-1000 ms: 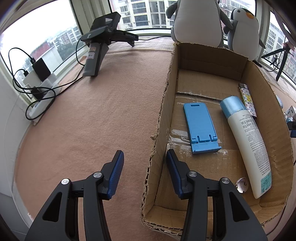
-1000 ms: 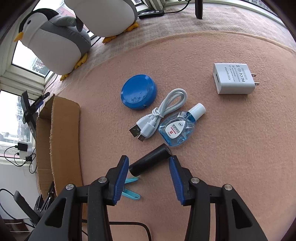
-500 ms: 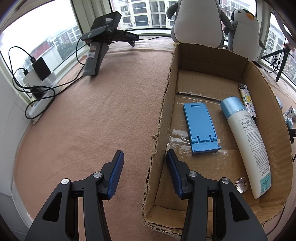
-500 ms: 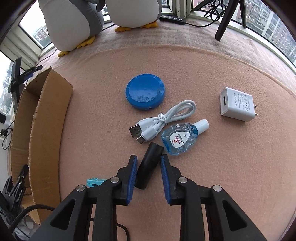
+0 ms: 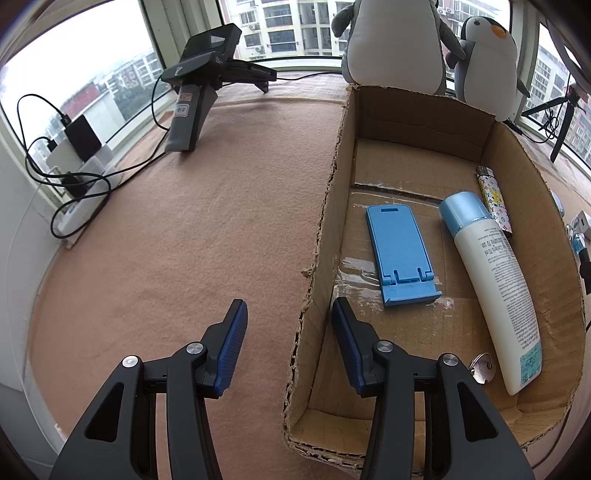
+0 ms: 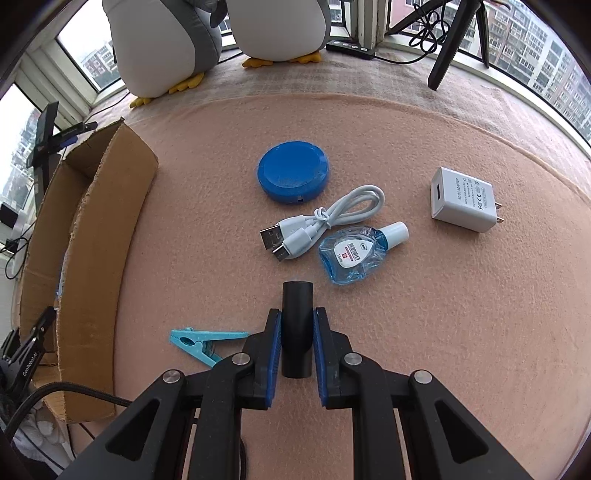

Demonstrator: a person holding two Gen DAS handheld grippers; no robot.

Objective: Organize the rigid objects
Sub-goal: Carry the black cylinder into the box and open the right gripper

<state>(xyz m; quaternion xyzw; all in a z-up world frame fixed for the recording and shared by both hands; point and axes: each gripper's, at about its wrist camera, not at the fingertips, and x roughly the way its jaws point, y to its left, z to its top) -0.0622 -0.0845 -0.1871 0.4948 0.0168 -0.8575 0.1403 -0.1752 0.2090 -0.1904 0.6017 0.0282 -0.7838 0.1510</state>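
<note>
My right gripper [image 6: 297, 314] is shut on a black cylinder [image 6: 296, 314] and holds it over the pink mat. Ahead of it lie a blue round case [image 6: 293, 171], a white USB cable [image 6: 325, 219], a blue eye-drop bottle [image 6: 356, 254] and a white charger [image 6: 463, 199]. A teal clothespin [image 6: 199, 341] lies to its left. My left gripper [image 5: 290, 325] is open and empty, astride the near left wall of the cardboard box [image 5: 325, 229]. Inside the box lie a blue phone stand [image 5: 400, 251], a white lotion bottle [image 5: 491, 280], a patterned lighter [image 5: 493, 199] and a key [image 5: 482, 367].
Two penguin plush toys [image 6: 236, 33] stand behind the box by the window. A black device on a stand [image 5: 201, 81] and cables with power adapters [image 5: 74, 155] are at the far left. A black tripod leg [image 6: 448, 48] stands at the far right.
My right gripper has closed on the black cylinder, turned it to point straight ahead and lifted it a little. The left gripper has not moved.
</note>
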